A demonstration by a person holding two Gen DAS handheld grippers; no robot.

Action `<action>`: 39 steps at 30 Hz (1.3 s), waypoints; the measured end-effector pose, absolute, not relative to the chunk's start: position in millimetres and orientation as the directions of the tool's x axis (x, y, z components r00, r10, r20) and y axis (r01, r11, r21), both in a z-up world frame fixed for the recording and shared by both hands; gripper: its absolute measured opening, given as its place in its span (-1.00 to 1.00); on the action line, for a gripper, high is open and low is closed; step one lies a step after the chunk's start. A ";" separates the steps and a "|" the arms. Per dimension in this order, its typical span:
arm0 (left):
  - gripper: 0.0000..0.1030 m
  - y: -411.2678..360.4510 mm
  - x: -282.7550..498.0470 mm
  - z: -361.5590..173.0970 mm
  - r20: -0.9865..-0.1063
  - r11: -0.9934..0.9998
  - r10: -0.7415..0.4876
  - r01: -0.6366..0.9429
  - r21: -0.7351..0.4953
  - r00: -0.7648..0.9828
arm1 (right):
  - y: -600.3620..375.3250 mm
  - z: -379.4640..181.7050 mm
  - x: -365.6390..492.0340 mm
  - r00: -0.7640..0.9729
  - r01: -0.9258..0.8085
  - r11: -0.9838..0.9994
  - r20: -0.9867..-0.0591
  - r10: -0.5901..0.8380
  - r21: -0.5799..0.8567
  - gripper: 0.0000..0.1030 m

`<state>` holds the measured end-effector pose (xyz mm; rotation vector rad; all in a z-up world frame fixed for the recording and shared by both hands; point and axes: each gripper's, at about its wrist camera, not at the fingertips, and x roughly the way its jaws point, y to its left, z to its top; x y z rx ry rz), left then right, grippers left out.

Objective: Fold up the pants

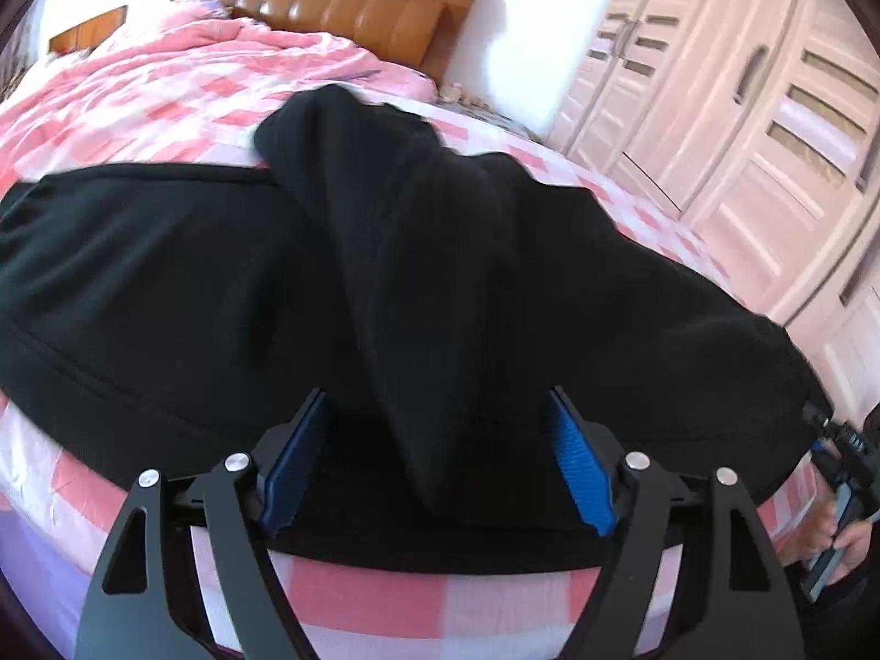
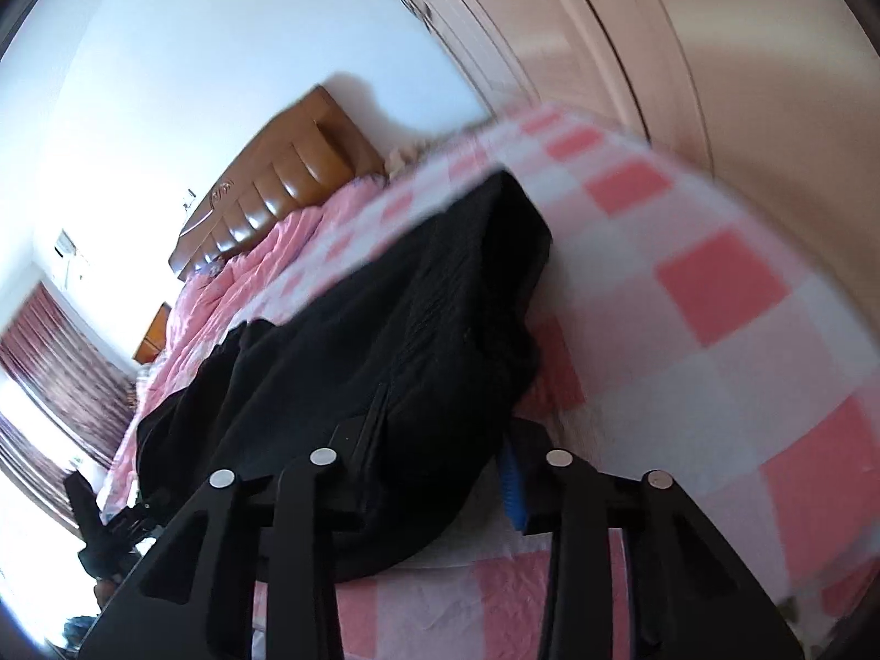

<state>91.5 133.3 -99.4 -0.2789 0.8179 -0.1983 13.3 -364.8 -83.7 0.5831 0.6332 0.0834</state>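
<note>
Black pants (image 1: 165, 275) lie across the pink checked bed sheet (image 1: 385, 594), with one bunched leg folded up over the rest. My left gripper (image 1: 437, 393) is open. Its blue pads (image 1: 297, 462) stand wide on either side of a ridge of the black cloth without pressing it. In the right wrist view the pants (image 2: 385, 302) run away from the camera, and my right gripper (image 2: 437, 429) is shut on their near end. Cloth fills the gap and hides its left finger, while its blue right pad (image 2: 514, 489) lies against the cloth. That gripper also shows at the far right, the right gripper (image 1: 841, 440).
A rumpled pink quilt (image 1: 165, 71) and a brown padded headboard (image 1: 330, 0) lie beyond the pants. Pale wardrobe doors (image 1: 742, 110) stand close along the bed's right side. A hand (image 1: 841, 544) holds the right tool. A curtained window (image 2: 60, 363) is at the left.
</note>
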 end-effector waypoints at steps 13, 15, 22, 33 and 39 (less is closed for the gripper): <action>0.55 97.4 95.8 -107.9 -0.690 0.943 -0.328 0.181 -0.279 0.645 | -399.1 -96.9 -3.4 0.795 0.280 0.839 -0.603 0.071 0.467 -0.26; 0.63 108.8 90.1 -103.0 -0.677 0.935 -0.346 0.174 -0.310 0.650 | -398.1 -94.9 -1.7 0.773 0.300 0.844 -0.632 0.059 0.445 0.04; 0.89 205.6 65.5 -87.6 -0.619 0.952 -0.200 0.001 -0.307 0.760 | -364.5 -52.6 -34.1 0.788 0.340 0.925 -0.589 -0.180 0.173 0.56; 0.89 290.2 115.8 -87.3 -0.753 0.926 -0.003 -0.283 -0.251 0.658 | -214.7 -41.9 76.9 0.764 -0.114 0.985 -0.622 0.169 0.128 0.71; 0.97 204.3 196.9 -9.7 -0.720 0.993 -0.011 -0.080 -0.092 0.693 | -154.3 -63.4 136.3 0.706 -0.192 0.978 -0.681 0.196 0.083 0.71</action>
